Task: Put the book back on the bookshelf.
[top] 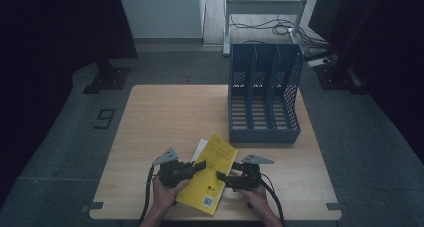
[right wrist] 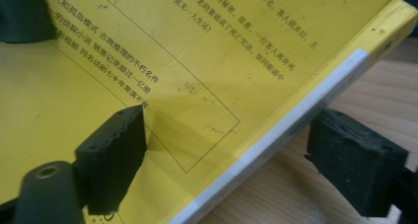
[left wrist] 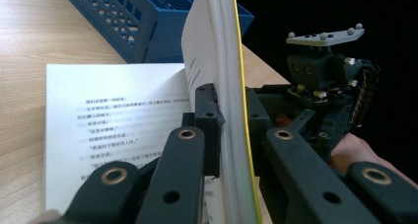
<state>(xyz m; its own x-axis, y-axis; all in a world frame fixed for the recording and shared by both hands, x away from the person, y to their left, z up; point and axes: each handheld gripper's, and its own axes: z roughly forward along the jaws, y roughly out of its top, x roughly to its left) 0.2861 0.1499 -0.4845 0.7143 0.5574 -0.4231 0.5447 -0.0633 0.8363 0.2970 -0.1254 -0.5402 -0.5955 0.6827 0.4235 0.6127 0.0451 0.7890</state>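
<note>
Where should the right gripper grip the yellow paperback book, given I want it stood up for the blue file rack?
Probably the spine edge of the yellow paperback book, from the right. The right gripper stands open astride it, while the left gripper clamps the lifted cover and pages.

Light wooden table [top: 160, 117]: blue slotted file rack [top: 265, 94] at far right; yellow book [top: 212, 174] near front edge.
</note>
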